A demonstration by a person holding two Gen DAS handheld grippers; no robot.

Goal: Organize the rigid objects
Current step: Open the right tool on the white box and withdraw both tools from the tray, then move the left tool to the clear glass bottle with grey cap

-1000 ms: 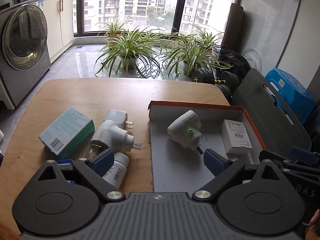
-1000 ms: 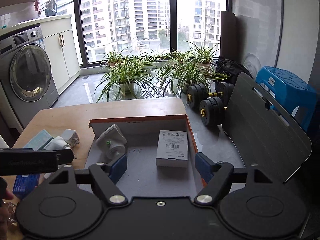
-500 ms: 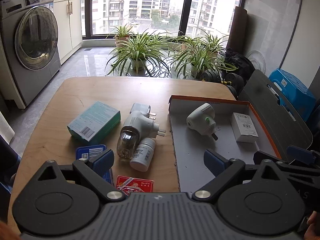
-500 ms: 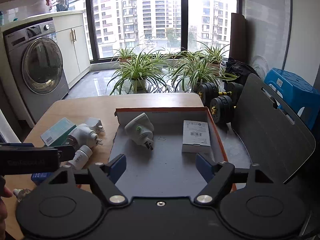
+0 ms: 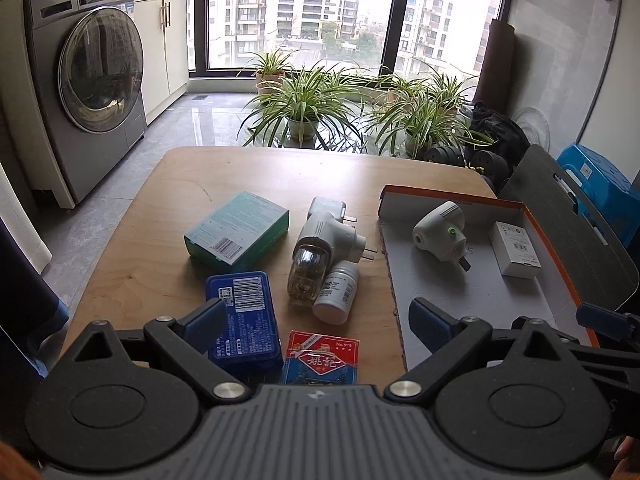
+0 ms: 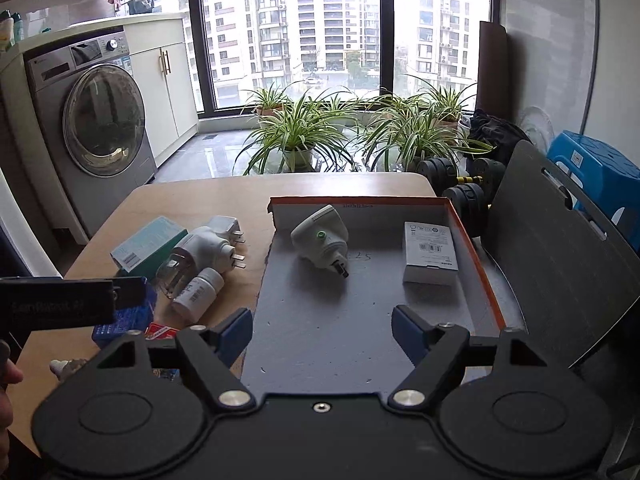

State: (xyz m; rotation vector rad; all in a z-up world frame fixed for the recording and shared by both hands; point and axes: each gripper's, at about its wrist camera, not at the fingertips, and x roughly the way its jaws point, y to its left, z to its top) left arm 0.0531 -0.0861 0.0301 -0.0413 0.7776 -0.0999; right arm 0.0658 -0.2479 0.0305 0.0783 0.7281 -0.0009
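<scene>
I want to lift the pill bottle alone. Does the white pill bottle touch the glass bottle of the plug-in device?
Touching. In the left wrist view the white pill bottle lies against the glass bottle; no table shows between them.

L gripper (image 5: 316,326) & R gripper (image 6: 322,330): both jaws wide apart, nothing held.
</scene>
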